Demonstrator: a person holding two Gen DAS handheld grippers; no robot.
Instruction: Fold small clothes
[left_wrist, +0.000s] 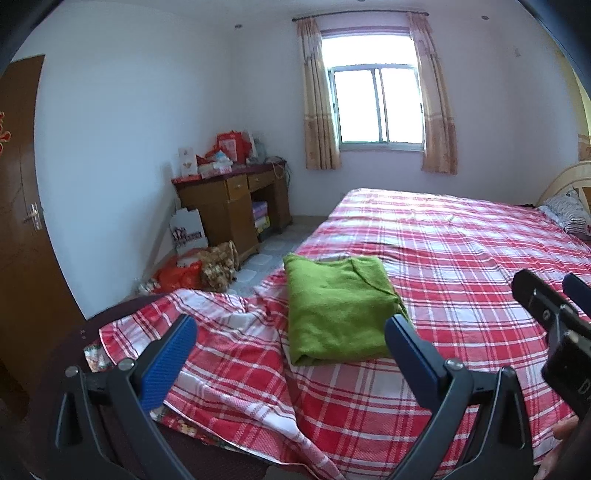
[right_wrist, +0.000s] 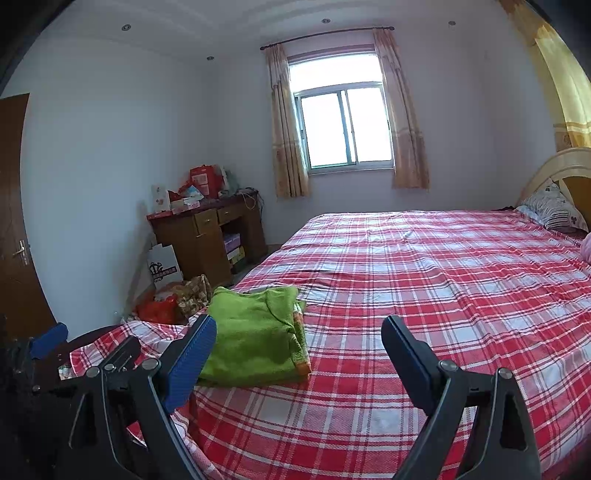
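A folded green garment lies on the red and white plaid bed sheet near the bed's left corner. It also shows in the right wrist view, with an orange-patterned layer at its right edge. My left gripper is open and empty, held just short of the garment. My right gripper is open and empty, with the garment beside its left finger. The right gripper's body shows at the right of the left wrist view.
A wooden desk with boxes and bags stands in the far left corner, with bags on the floor beside it. A brown door is at left. A pillow and headboard are at far right. A curtained window is in the far wall.
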